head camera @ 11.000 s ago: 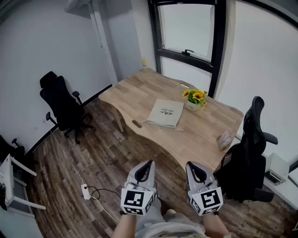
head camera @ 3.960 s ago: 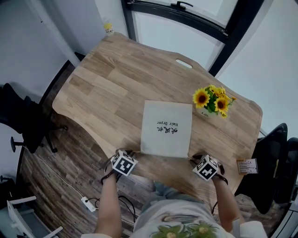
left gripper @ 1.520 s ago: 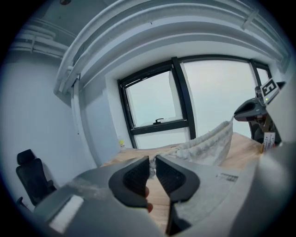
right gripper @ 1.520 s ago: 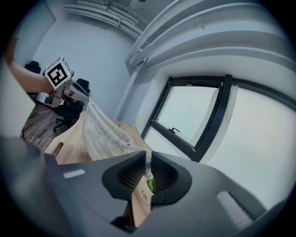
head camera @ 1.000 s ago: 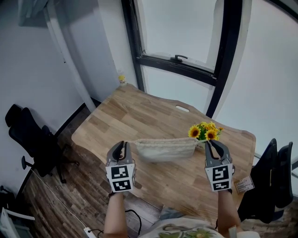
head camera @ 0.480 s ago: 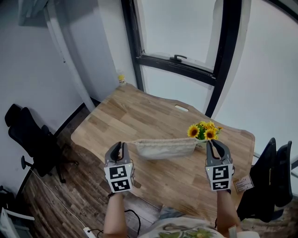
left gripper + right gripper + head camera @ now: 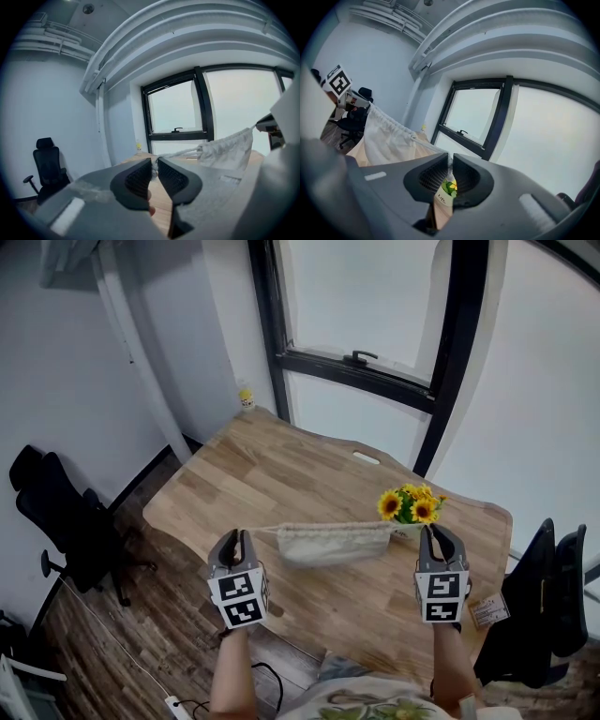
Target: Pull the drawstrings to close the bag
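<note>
A cream cloth drawstring bag (image 7: 334, 542) hangs in the air above the wooden table (image 7: 281, 474), stretched between my two grippers with its top edge gathered. My left gripper (image 7: 235, 538) is shut on the left drawstring (image 7: 263, 530), whose cord runs taut to the bag (image 7: 228, 149). My right gripper (image 7: 434, 536) is shut on the right drawstring, which shows only in the right gripper view as a cord (image 7: 433, 148) running into the jaws from the bag (image 7: 386, 138). Both grippers (image 7: 154, 165) (image 7: 450, 162) stand upright and level with each other.
A pot of yellow sunflowers (image 7: 410, 510) stands on the table just behind the bag's right end. A black office chair (image 7: 61, 521) stands at the left, another (image 7: 548, 601) at the right. A window frame (image 7: 375, 371) rises behind the table. A small card (image 7: 487, 611) lies by the right edge.
The left gripper has shifted slightly left and the right slightly right, pulling the cords further out. The bag's top edge looks a little more gathered than a second ago.
</note>
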Action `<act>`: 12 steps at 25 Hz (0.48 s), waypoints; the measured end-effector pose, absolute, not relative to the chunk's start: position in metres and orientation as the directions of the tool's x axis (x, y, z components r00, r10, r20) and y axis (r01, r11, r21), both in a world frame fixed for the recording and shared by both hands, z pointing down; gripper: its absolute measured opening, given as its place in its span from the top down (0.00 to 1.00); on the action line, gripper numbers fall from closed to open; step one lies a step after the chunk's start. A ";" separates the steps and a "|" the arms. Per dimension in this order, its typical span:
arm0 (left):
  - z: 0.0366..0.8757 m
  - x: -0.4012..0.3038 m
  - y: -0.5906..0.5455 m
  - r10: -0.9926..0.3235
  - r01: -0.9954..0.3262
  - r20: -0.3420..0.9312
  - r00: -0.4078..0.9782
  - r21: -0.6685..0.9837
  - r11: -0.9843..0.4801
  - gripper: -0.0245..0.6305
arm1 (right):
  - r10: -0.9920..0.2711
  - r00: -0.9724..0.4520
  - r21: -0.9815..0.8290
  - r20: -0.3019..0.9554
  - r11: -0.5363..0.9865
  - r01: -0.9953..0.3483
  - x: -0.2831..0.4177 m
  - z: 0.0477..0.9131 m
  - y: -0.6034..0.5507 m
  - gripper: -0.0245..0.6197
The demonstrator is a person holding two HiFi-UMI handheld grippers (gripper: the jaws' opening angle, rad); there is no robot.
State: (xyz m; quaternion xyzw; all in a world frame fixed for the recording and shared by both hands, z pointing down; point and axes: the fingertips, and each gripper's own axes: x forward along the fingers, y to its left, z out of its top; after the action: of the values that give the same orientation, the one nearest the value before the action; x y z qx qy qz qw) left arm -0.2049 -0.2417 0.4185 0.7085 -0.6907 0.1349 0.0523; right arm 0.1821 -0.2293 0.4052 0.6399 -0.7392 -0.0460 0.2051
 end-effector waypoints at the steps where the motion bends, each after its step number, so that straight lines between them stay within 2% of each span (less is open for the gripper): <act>1: 0.419 -0.207 -0.240 -0.964 -0.994 0.266 0.003 -0.108 -0.032 0.88 | -0.964 -0.092 0.323 0.248 0.172 -0.931 0.184 0.406 -0.229 0.90; 12: 0.424 -0.227 -0.233 -0.959 -0.997 0.279 -0.045 -0.067 0.028 0.88 | -0.968 -0.063 0.286 0.245 0.134 -0.949 0.199 0.410 -0.226 0.91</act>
State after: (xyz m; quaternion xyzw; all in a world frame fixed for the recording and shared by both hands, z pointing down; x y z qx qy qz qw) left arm -0.2271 -0.2334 0.4240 0.6865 -0.7125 0.1222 0.0781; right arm 0.1992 -0.2264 0.4104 0.6576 -0.7285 -0.0247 0.1901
